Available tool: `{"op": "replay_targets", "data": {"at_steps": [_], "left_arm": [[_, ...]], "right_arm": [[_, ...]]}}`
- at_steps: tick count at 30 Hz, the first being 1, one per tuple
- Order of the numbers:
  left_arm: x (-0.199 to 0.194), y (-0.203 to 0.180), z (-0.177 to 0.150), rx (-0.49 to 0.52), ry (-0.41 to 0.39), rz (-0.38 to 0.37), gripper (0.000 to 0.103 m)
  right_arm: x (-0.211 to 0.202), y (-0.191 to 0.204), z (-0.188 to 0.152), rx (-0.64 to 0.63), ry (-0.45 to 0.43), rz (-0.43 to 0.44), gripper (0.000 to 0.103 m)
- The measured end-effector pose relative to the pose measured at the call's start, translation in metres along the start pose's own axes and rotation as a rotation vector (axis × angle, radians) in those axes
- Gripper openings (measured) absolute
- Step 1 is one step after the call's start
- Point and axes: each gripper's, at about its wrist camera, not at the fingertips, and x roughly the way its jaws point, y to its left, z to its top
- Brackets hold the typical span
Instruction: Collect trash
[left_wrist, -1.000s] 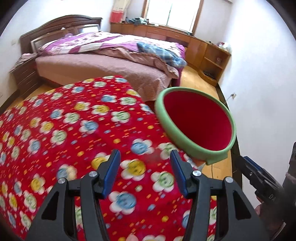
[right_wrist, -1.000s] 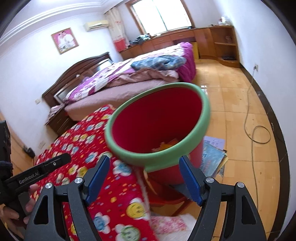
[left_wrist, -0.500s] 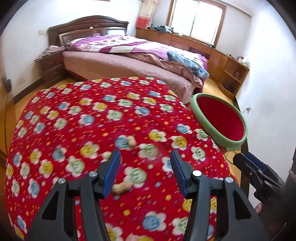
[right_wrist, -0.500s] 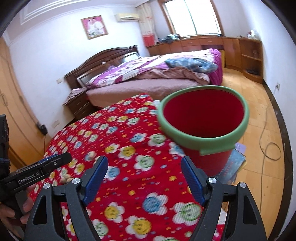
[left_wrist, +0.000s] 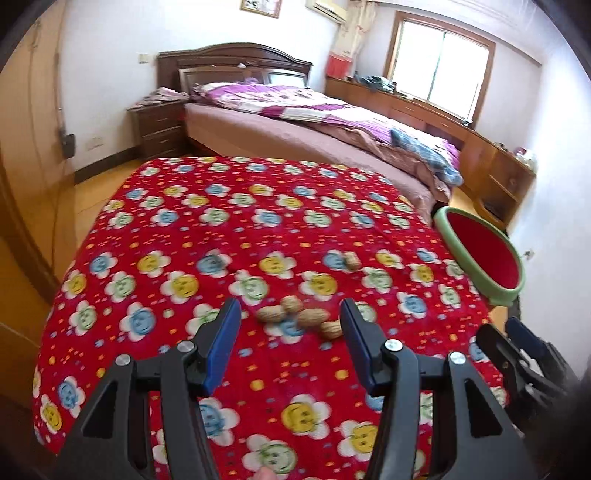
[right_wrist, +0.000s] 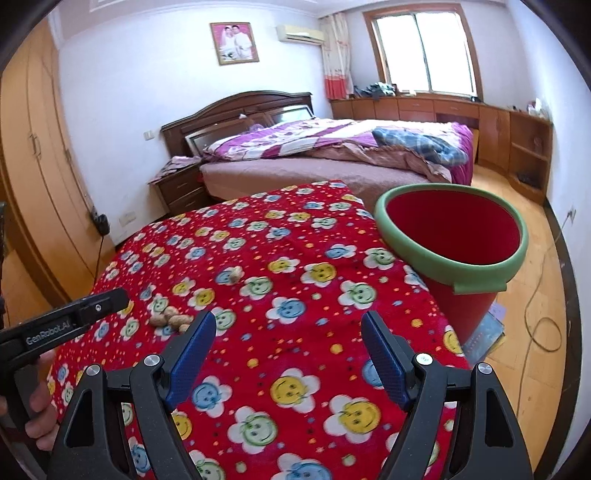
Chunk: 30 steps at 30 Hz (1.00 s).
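Several peanut shells (left_wrist: 299, 316) lie in a small cluster on the red flowered tablecloth (left_wrist: 221, 229), and one more peanut shell (left_wrist: 352, 260) sits alone farther back. My left gripper (left_wrist: 290, 321) hovers open just short of the cluster, nothing between its blue pads. In the right wrist view the same cluster (right_wrist: 170, 318) lies left of my right gripper (right_wrist: 288, 328), which is open above bare cloth; the lone shell (right_wrist: 235, 274) is farther off. A red bin with a green rim (right_wrist: 452, 240) stands off the table's right edge, also seen as the bin (left_wrist: 484, 254) in the left wrist view.
A bed (right_wrist: 332, 151) with purple bedding stands behind the table, a nightstand (right_wrist: 181, 188) at its left. Wardrobe doors (right_wrist: 33, 166) line the left wall. Books (right_wrist: 487, 332) and a cable (right_wrist: 543, 295) lie on the wooden floor by the bin.
Both views have swung left from the bin onto the table. The peanut shells have come into view, and the cluster now lies just ahead of the left gripper's fingertips.
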Motion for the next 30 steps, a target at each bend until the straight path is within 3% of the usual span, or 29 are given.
{"op": "replay_targets", "data": {"at_steps": [10,30], "left_arm": [[0.0,0.017,-0.031,-0.005,-0.046,0.089,0.056],[-0.005,0.017,-0.034,-0.018,-0.101,0.129,0.056]], "right_arm": [[-0.005,0.013,-0.018,-0.015,-0.033,0.032,0.082],[-0.005,0.011,-0.023,0.009,-0.025,0.045,0.082]]}}
